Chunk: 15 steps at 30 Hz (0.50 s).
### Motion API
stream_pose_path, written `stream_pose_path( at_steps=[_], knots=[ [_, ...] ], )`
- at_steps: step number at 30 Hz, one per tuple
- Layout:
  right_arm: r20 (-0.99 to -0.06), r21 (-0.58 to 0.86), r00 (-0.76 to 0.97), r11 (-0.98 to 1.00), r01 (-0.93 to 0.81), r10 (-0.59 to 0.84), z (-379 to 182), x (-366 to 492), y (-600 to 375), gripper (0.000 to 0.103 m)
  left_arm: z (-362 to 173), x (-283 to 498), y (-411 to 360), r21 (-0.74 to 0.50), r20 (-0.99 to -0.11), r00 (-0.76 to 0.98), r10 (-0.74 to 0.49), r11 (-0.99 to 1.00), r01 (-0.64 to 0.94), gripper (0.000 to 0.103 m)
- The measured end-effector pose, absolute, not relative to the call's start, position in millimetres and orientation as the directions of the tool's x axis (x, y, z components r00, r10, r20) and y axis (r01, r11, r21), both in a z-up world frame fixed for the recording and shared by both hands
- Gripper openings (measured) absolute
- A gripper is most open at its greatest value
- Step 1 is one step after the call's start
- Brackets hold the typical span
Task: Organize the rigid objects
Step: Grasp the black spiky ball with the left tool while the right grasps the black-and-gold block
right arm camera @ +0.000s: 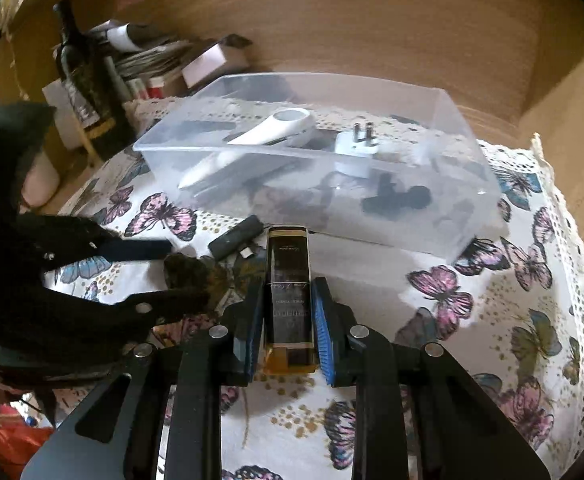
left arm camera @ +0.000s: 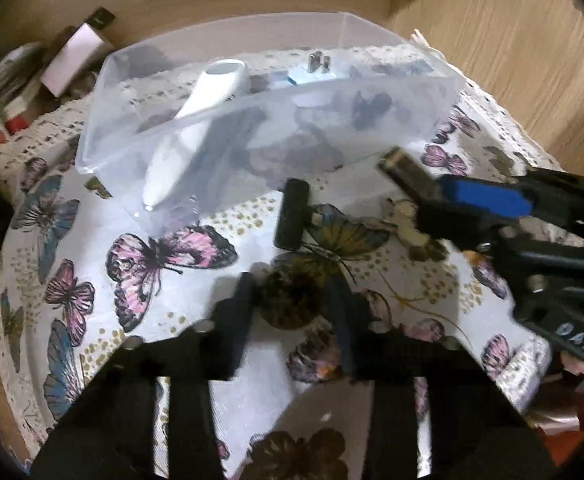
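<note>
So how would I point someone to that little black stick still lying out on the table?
Start at the clear plastic bin. On the butterfly cloth just before its near wall lies the black stick: matte, short, free, with no hand-held gripper on it.

a clear bin (right arm camera: 444, 216) stands on the cloth, holding a white wand (right arm camera: 268, 130) propped aslant, a white plug (right arm camera: 356, 146) with prongs up, and dark bits. before it lies a black stick (right arm camera: 234, 238). a black-and-gold box (right arm camera: 289, 296) sits clamped between blue pads.
</note>
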State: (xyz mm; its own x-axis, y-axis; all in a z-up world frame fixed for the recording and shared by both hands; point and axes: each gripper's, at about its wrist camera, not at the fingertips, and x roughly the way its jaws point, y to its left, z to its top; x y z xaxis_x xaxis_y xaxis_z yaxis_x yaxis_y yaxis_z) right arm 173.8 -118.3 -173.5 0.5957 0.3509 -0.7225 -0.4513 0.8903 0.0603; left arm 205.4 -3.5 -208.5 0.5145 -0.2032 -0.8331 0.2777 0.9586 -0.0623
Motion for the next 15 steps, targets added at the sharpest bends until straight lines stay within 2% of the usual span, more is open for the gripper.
stream_pose_path(
  at_steps=[10, 15],
  knots=[
    [-0.651, 0.053, 0.67, 0.901, -0.43, 0.357, -145, 171, -135, 0.022, -183, 193, 21, -0.12, -0.794, 0.564, -0.228, 0.968, 0.222, 0.033],
    [-0.61, 0.042, 0.716, 0.916, -0.398, 0.339, -134, 180, -138, 0.022, -152, 189, 31, -0.143, -0.739, 0.628, -0.245, 0.967, 0.209, 0.033]
  ],
)
